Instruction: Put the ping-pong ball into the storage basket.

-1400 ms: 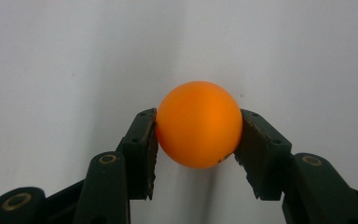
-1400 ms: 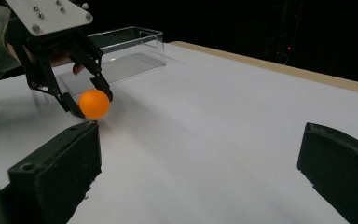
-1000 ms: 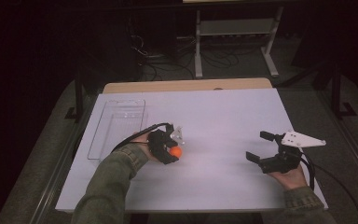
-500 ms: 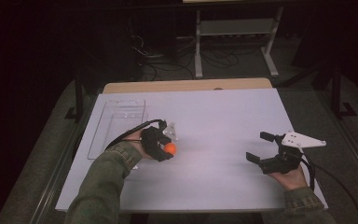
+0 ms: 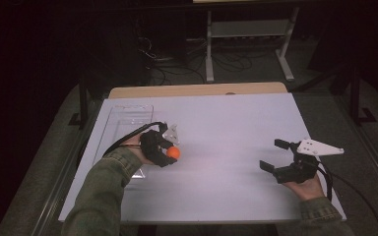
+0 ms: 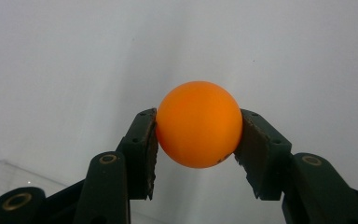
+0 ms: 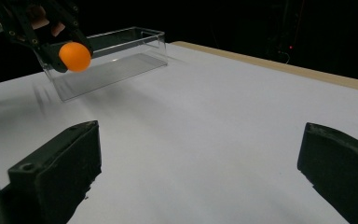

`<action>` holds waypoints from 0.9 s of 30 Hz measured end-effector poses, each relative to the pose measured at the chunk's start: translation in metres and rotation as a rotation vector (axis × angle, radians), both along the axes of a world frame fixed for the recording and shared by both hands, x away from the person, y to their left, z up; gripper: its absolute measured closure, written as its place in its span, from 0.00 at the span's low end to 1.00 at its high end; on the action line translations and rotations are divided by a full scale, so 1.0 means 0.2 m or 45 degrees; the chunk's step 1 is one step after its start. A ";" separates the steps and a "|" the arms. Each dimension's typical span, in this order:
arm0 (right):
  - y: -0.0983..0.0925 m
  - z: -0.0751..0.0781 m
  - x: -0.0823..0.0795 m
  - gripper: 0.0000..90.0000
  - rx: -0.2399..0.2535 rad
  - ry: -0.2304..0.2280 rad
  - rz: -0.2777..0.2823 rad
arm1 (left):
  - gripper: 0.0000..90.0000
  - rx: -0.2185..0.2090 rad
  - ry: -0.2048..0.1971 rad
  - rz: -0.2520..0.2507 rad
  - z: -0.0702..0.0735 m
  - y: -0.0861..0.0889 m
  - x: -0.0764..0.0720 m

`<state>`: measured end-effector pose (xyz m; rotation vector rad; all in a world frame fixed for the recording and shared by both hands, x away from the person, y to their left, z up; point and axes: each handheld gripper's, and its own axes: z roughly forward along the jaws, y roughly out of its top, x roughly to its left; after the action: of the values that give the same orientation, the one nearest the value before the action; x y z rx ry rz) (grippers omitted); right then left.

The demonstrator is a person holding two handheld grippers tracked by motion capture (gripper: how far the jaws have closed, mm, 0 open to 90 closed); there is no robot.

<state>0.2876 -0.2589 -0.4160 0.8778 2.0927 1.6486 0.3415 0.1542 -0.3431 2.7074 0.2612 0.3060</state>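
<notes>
- High view: the left gripper (image 5: 170,150) is over the left part of the white table (image 5: 226,128), and an orange ball (image 5: 173,153) sits at its tip.
- The left gripper is just beside the right wall of a clear plastic box (image 5: 123,123), which stands on the table near the left edge.
- Left gripper view: the two black jaws pinch the orange ball (image 6: 198,124) from both sides, and each pad touches the ball. The ball is above the white table surface and does not lie on it.
- Right gripper view: the orange ball (image 7: 75,56) hangs in the other gripper in front of the clear box (image 7: 116,58), and under it there is a soft shadow on the table.
- The right gripper (image 5: 278,157) is held by a hand (image 5: 305,186) near the right edge of the table, well apart from the ball.
- Its jaws are spread wide, with only bare table between them.
</notes>
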 end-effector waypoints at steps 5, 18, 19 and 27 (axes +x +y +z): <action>0.00 0.00 0.00 0.00 0.000 0.003 0.002 | 0.56 0.005 -0.012 0.014 0.03 0.03 0.00; 0.01 0.00 0.00 0.00 -0.007 0.009 0.004 | 0.56 0.015 -0.036 0.039 0.09 0.10 -0.01; 0.01 -0.01 0.00 0.00 -0.007 0.011 0.004 | 0.56 0.014 -0.038 0.045 0.09 0.10 -0.01; 0.01 -0.01 0.00 0.00 -0.013 0.013 0.003 | 0.56 0.021 -0.044 0.053 0.12 0.13 -0.02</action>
<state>0.2884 -0.2568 -0.4172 0.8823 2.1075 1.6371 0.3380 0.1807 -0.3198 2.7125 0.3067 0.3684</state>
